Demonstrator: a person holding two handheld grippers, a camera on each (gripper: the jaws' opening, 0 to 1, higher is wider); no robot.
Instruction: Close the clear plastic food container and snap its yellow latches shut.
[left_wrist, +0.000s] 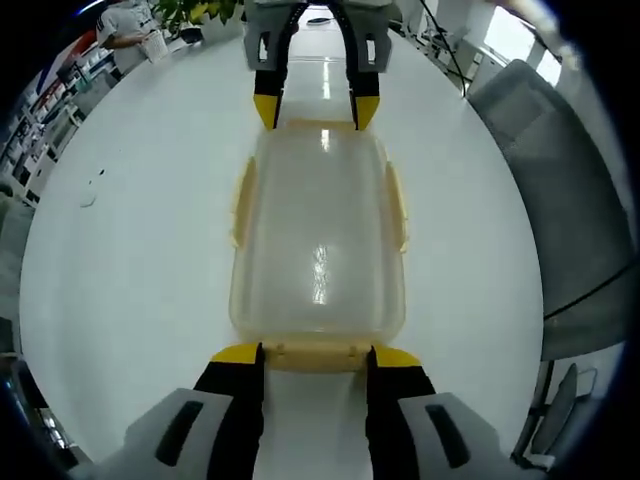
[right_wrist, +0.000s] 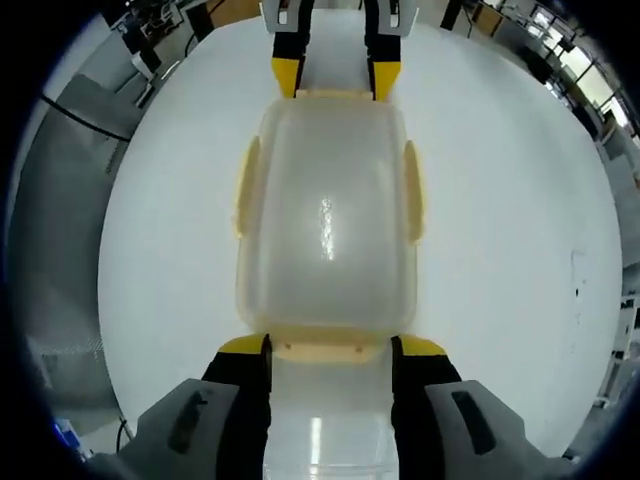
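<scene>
In the left gripper view, our left gripper (left_wrist: 315, 353) stood spread at one short end of the clear container (left_wrist: 318, 245) on the white table (left_wrist: 130, 220); our right gripper (right_wrist: 328, 345) (also spread) flanked the opposite yellow latch (right_wrist: 328, 349). Lid sat on.

You have one clear plastic food container (left_wrist: 320, 250) on the white worktop (left_wrist: 130, 220), with its lid on. It has four yellow latches: two on the long sides (left_wrist: 242, 200) (left_wrist: 398, 205) and one at each short end (left_wrist: 315, 352) (left_wrist: 318, 124). You hold two tongs: the left tongs (left_wrist: 316, 356) at one short end, the right tongs (right_wrist: 330, 348) at the opposite end. Near the worktop's edge stands one grey chair (left_wrist: 560, 200).
</scene>
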